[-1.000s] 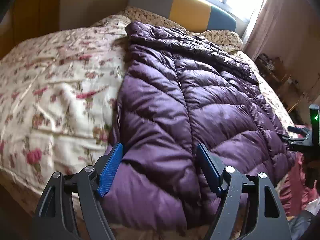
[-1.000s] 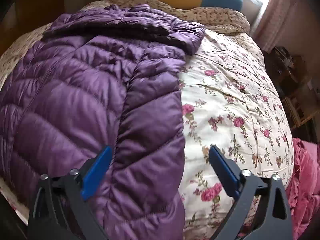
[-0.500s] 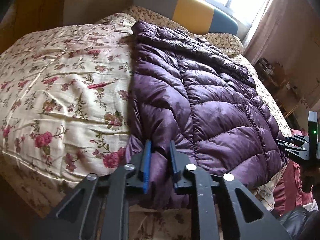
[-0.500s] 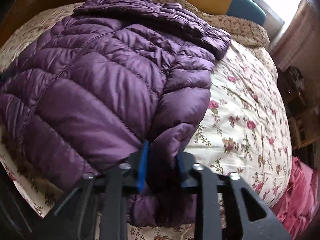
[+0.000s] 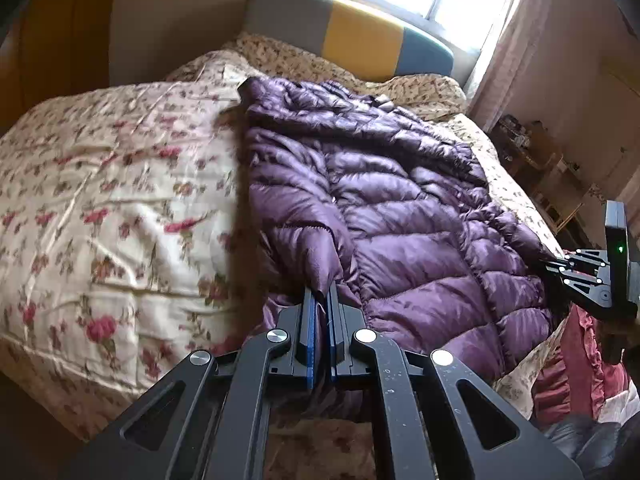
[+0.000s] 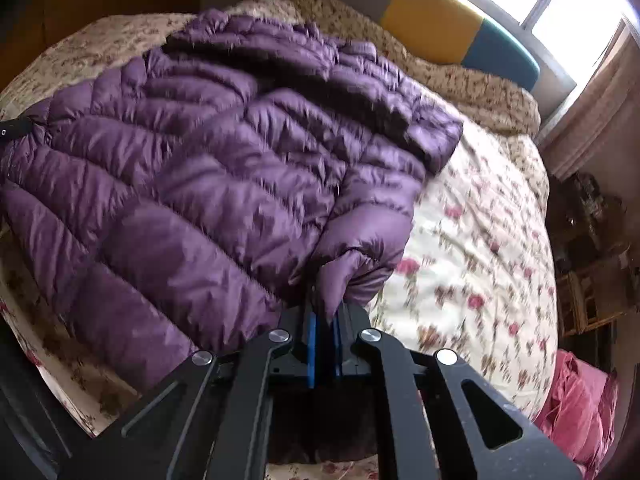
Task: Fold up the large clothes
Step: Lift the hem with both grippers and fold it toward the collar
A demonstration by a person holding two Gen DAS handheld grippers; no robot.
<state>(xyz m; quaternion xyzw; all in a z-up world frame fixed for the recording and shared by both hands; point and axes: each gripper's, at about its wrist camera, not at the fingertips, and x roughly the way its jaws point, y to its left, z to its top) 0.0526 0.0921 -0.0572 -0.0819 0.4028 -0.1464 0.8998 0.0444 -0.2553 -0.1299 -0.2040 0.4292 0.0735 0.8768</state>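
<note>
Jacket (image 5: 400,216), a purple quilted one, lay spread along the bed (image 5: 100,184), its bottom hem nearest the cameras and its collar toward the headboard (image 5: 352,28). Nearest, the left gripper (image 5: 320,300) was pressed together, pinching a peak of the hem at the jacket's left corner, the cloth drawn up into a small tent between the blue pads. The right gripper (image 6: 324,312) was likewise pinching the opposite hem corner, with a bunched fold bulging just above it. Beyond the two corners, the body of the jacket rested flat on the flowered quilt (image 6: 480,240), quilted rows running across it, and no fold line showed in the middle. Farther on, the collar end sat crumpled near the pillows (image 5: 420,84). Judging from this, the task was at its start: both corners were secured, but the hem had not yet been carried over toward the collar. The first fold and any later ones were still to be made.
</note>
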